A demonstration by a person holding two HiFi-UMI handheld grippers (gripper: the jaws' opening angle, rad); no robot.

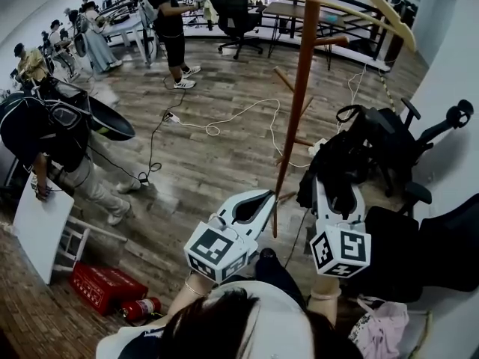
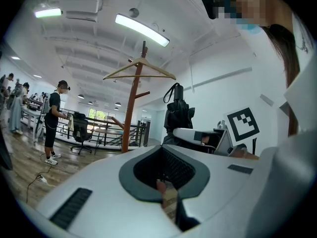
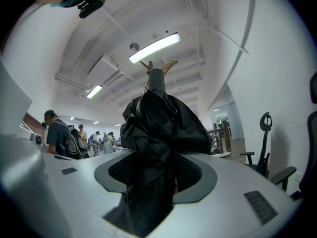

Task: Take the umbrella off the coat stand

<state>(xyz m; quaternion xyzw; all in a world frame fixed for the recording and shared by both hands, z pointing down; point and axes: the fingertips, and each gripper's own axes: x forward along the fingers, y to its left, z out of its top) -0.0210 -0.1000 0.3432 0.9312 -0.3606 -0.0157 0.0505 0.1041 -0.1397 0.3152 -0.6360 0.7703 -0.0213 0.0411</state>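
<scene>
Right tongs (image 1: 338, 193) clamp the umbrella (image 3: 158, 128) beside the coat stand (image 1: 299, 88), left tongs (image 1: 271, 198) closed and empty; next, probably draw it clear.

Black umbrella (image 3: 153, 133); reddish-brown coat stand (image 1: 299, 81)

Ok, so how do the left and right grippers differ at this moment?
The left gripper is empty, jaws together; the right gripper is clamped on bunched fabric of the black umbrella, jaws held wider by it. In the head view the left gripper sits beside the pole of the coat stand, the right one nearer the office chair. Both point forward, side by side.
</scene>
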